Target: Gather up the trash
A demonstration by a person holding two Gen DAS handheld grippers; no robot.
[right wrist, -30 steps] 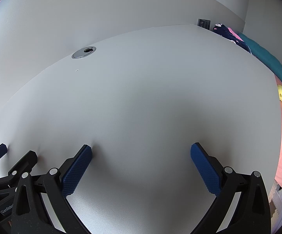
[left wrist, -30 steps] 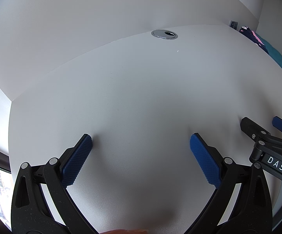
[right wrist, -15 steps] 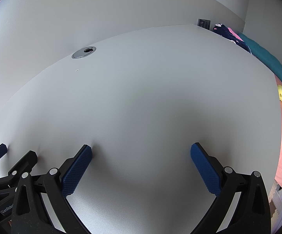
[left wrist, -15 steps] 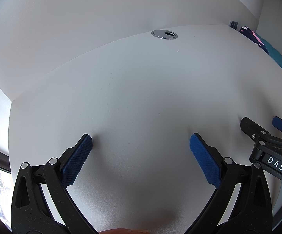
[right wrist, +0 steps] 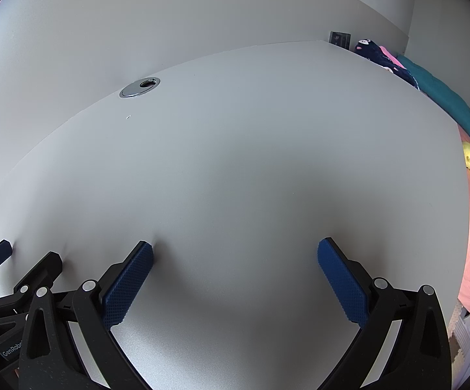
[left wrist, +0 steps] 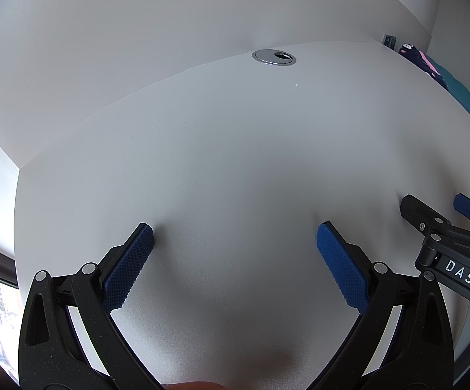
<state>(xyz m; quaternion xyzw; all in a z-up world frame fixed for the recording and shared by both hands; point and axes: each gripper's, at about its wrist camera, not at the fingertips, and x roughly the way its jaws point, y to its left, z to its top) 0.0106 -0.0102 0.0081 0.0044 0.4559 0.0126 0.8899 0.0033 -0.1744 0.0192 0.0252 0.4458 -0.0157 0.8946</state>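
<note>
Left wrist view: 2 hand-held grippers, left [left wrist: 235,230] and right [right wrist: 235,248], both spread apart; 1 desk [left wrist: 235,149].

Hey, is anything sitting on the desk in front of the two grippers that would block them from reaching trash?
Nothing visible does. The left gripper and right gripper are open over the bare white desk. No trash shows, only a cable grommet and a tiny white speck far ahead.
</note>
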